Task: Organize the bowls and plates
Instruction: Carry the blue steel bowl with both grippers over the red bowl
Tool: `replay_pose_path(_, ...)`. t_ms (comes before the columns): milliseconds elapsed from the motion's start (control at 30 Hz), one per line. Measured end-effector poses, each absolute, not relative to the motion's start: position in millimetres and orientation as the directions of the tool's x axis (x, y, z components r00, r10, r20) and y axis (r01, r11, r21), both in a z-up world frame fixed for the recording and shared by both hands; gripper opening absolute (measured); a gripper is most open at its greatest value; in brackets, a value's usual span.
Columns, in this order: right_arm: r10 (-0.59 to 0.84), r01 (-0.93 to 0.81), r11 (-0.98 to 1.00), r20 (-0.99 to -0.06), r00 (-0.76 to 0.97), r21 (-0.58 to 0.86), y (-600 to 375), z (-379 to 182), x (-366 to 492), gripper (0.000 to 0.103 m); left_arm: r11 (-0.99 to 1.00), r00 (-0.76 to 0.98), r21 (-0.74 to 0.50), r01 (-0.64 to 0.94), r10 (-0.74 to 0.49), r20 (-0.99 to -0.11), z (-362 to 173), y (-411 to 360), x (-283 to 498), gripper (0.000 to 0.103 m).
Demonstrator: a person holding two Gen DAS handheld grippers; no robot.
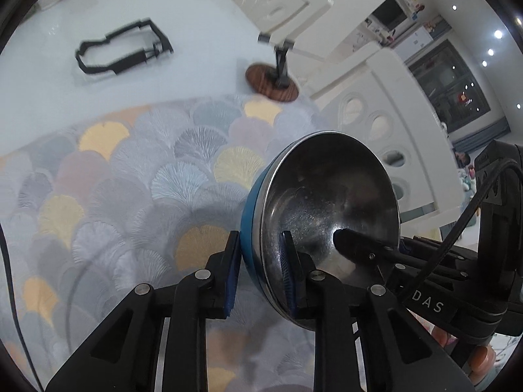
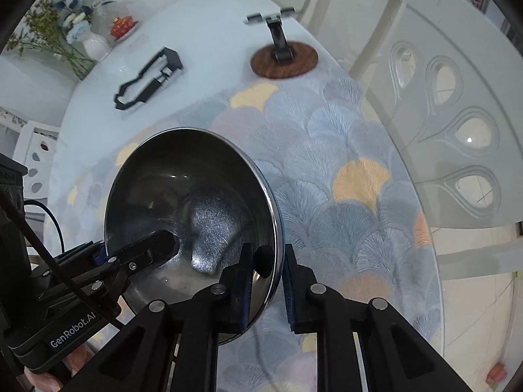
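Writing: "GenRobot.AI" is read on the left tool's housing in the right wrist view; "DAS" is read on the right tool's housing in the left wrist view.
Left tool (image 1: 260, 269): its blue pads are clamped on the rim of the bowl (image 1: 330, 215), one pad against the blue outer wall, the other inside the steel hollow.
Right tool (image 2: 266, 289): it is clamped on the opposite side of the same rim, one pad inside, one outside.
Bowl: a steel-lined bowl with a blue outside is held between both tools, tilted so that its hollow is turned toward the cameras; whether it touches the counter cannot be told.
Tablecloth (image 1: 130, 179): a cloth of grey, blue and yellow fan shapes is seen under and beyond the bowl, on the white counter (image 1: 49, 81).
Wooden disc (image 2: 284, 58): it lies beyond the bowl at the cloth's far edge and bears a black stand (image 2: 278, 37).
Black frame (image 2: 147, 78): it lies well beyond the bowl on the bare counter.
Vase of flowers (image 2: 93, 44): it stands farthest from the bowl, with a red item (image 2: 122, 26) just beside it.
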State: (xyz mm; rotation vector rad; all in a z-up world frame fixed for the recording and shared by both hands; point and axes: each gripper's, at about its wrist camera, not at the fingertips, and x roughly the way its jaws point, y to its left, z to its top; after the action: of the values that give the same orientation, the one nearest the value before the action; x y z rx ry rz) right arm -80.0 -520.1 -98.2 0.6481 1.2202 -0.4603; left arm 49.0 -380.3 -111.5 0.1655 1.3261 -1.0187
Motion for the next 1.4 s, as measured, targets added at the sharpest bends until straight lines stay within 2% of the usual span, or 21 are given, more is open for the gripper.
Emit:
replay_pose_path(500,-0.024,0.573,0.782,-0.906,0.422,0.246,-455,-7,-110,0.016,0.595,0.047,-0.427,0.681,-0.617,-0.785,-22,-309,6,0.02)
replay_pose_path(667,-0.018,0.569,0.778,-0.896,0.443,0.266,-435,7,-128,0.016,0.602,0.107,-0.386,0.699,-0.622,-0.776,-1,-282,-24,0.02)
replay_pose_path(1100,0.009,0.527,0.806,-0.896,0.444,0.269,-373,13,-175,0.017,0.632,0.139,-0.385,0.672,-0.619,-0.773,3,-228,-73,0.02)
replay_pose_path(1400,0.052,0.529,0.809,-0.927,0.372,0.258,-340,-13,-212,0.018,0.664,0.087,-0.419,0.619,-0.588,-0.804,-28,-198,-111,0.02)
